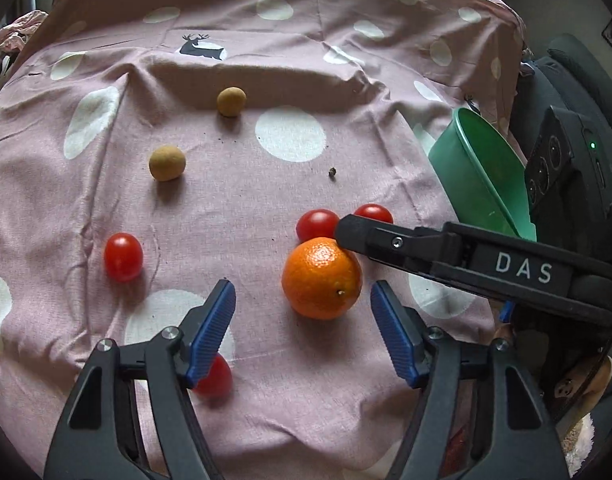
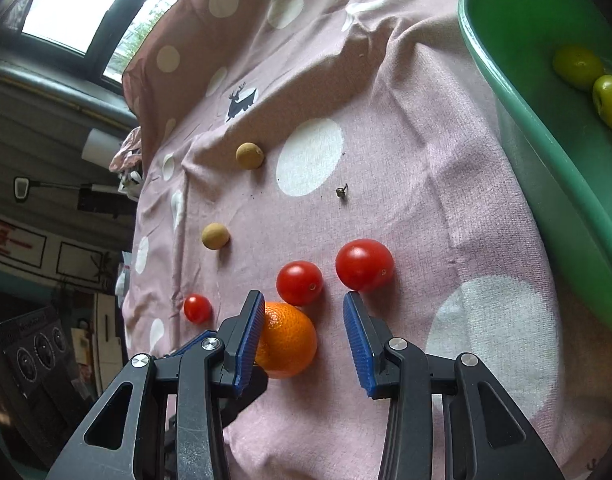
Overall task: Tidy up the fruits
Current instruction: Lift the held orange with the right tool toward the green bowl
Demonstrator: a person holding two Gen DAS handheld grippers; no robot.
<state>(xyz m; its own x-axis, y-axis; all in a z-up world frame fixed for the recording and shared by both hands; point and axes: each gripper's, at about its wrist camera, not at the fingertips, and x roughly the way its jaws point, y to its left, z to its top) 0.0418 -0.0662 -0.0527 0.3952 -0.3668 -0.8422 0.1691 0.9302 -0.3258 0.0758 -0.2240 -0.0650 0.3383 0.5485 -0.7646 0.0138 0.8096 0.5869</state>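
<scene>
Four cherry tomatoes (image 1: 123, 256), two brown fruits (image 1: 167, 163), one orange (image 1: 321, 278), two green fruits (image 2: 578, 66), one bowl (image 2: 518, 20).

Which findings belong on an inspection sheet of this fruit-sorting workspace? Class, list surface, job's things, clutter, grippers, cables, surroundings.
Surface: pink dotted cloth, wrinkled.
Job's things: orange; four cherry tomatoes, one apart at the left; two brown fruits; green bowl holding two green fruits.
Clutter: small stem bit.
Grippers: left gripper open, empty; right gripper open, by the orange.
Cables: nothing seen.
Surroundings: window, black device.
</scene>
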